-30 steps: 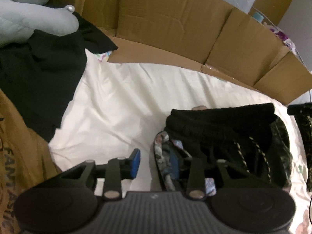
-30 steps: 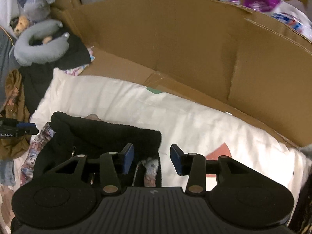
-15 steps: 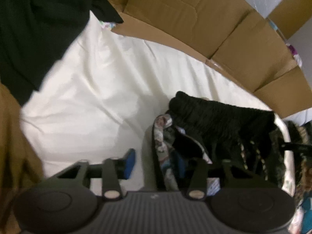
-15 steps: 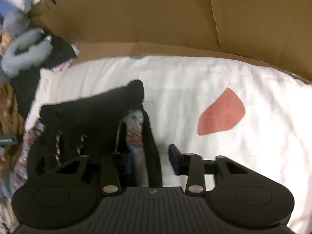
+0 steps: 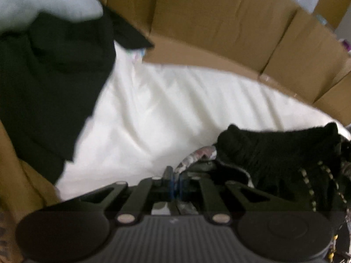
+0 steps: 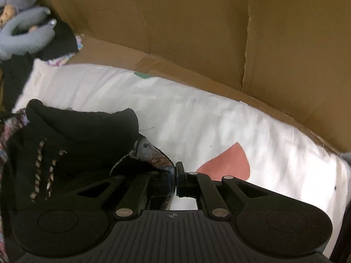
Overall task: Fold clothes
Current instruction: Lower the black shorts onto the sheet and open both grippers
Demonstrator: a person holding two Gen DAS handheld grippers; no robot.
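While the left wrist view is looking down, the left gripper (image 5: 175, 183) at the bottom middle is pinching shut on the patterned edge of the shorts (image 5: 276, 153). They are lying bunched at the lower right on the white sheet (image 5: 175, 109).

In the right wrist view, the right gripper (image 6: 175, 178) at the bottom middle is squeezing tight on the other patterned edge, with the shorts sitting at the lower left.

Both corners are being grabbed, so the fold is just starting. Next, I think both hands are needing to lift together and lay the cloth flat.
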